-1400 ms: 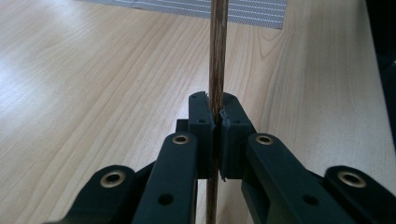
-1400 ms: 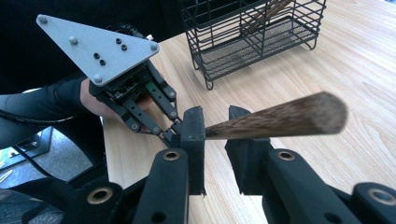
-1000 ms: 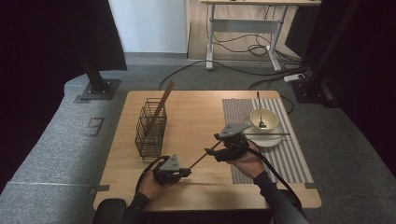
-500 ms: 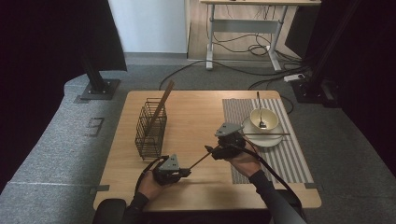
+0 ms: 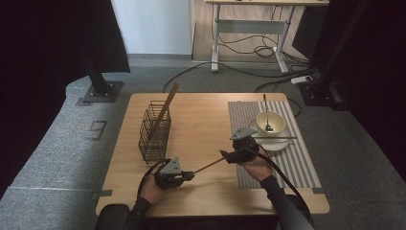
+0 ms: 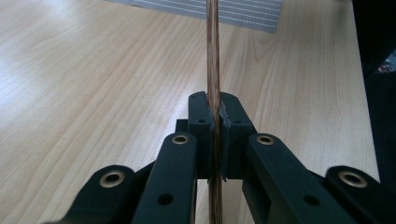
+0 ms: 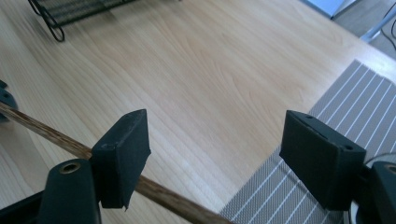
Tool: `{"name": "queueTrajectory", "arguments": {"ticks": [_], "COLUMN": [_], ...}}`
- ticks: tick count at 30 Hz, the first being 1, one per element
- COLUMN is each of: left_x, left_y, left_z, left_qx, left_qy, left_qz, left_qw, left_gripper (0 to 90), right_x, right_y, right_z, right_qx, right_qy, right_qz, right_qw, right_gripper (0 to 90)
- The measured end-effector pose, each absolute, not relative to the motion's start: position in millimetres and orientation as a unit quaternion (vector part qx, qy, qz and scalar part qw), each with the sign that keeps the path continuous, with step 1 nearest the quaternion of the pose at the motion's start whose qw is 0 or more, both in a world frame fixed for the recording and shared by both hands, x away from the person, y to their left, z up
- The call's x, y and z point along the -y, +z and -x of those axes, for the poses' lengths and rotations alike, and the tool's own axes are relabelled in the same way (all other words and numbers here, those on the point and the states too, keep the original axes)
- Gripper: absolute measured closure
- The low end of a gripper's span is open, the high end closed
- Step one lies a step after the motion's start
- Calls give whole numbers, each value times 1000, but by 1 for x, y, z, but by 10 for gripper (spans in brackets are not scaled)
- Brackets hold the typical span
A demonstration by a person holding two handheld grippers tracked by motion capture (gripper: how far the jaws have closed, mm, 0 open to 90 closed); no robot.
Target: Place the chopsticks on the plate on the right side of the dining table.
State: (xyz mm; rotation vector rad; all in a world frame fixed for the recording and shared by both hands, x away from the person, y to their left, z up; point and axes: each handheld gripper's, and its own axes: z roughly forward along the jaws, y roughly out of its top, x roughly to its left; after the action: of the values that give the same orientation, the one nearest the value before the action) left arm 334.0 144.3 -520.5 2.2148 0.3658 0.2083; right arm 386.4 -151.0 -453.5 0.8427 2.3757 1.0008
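My left gripper [image 5: 188, 176] [image 6: 215, 105] rests near the table's front edge, shut on one end of a thin wooden chopstick [image 5: 206, 166] [image 6: 213, 51]. The stick slants up and to the right toward my right gripper [image 5: 225, 156] [image 7: 215, 140]. That gripper's jaws have just been opening and now stand wide apart. In the right gripper view the chopstick [image 7: 56, 137] runs under the left pad and crosses the bottom of the gap, with neither pad pressing on it.
A black wire basket [image 5: 154, 132] stands at the left with a wooden stick [image 5: 166, 106] leaning in it. On the striped mat [image 5: 299, 160] sits a pale bowl [image 5: 270, 122] with a spoon, on a plate [image 5: 275, 143] with another chopstick [image 5: 282, 138] across it.
The right hand has sunk a little toward the table, and the chopstick's far end has dropped with it. The left hand has stayed put.
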Motion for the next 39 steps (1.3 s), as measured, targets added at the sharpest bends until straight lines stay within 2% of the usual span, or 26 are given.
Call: {"name": "queueTrajectory", "arguments": {"ticks": [8,19,22,28,39], "left_x": [-139,-134,-133,-129,-128], "left_y": [-524,-527,-528,-528,-528], "left_z": [-334,-333,-332,-331,-330], "left_qx": [-140,-124,-120,-111,-100], "left_qy": [67,49,46,39,35], "left_qz": [-898,-912,-915,-920,-924], "left_qw": [412,387,384,375,369], "left_gripper": [848,848,848,848,847], "right_x": [161,161,156,146,133], "right_y": [-443,-453,-457,-465,-475], "right_z": [-377,-361,-357,-352,-347], "right_qx": [-867,-899,-913,-932,-954], "right_qy": [356,339,321,294,251], "right_qz": [-288,-245,-219,-178,-122], "right_qw": [197,130,126,118,106], "right_gripper": [188,161,199,351,561]}}
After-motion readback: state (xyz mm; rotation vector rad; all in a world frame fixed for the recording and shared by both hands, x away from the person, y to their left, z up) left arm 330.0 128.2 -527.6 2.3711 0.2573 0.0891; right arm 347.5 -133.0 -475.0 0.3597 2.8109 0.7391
